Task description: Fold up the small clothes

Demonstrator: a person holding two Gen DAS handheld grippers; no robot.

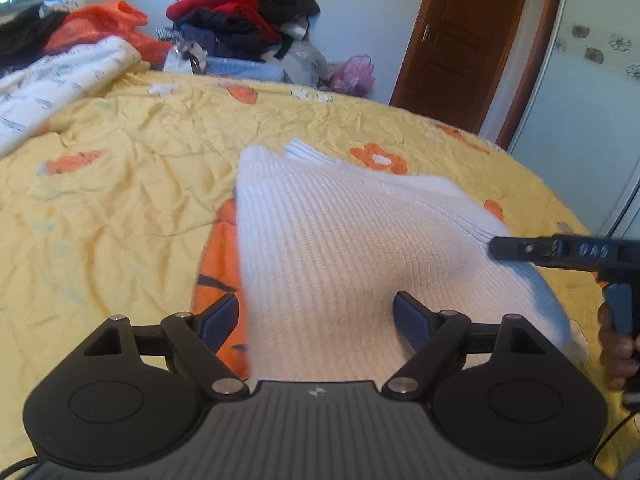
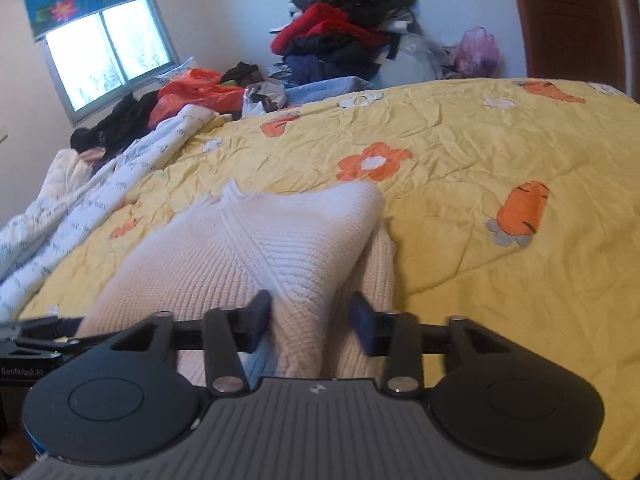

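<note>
- White knit sweater (image 1: 352,248): it lies on the bed straight ahead of both tongs, partly folded, ribbed collar at its far end. Its near edge is hidden under each tool's body, and motion blur softens the weave, so how many layers are stacked is hard to tell.
- Yellow quilt (image 1: 120,200): printed with orange flowers and carrots, it spreads under and all around the sweater. The picture borders cut its edges off.
- Heap of clothes (image 2: 344,32): red, black and navy items piled against the far wall, well beyond the sweater. Individual garments cannot be told apart.
- White printed blanket (image 2: 100,200): bunched far off to the left of the tongs, running out of the picture.
- Orange plastic bag (image 1: 104,28): beyond the blanket, partly covered by dark cloth.
- Left tongs (image 1: 316,314): the two tips stand wide apart, low above the sweater, holding nothing. Whether they touch the knit cannot be made out.
- Right tongs (image 2: 310,316): tips apart, with a raised fold of the sweater lying between them, not pinched. In the left camera this tool enters from the right, its tip over the sweater's right edge, the holding hand (image 1: 618,356) mostly cut off.
</note>
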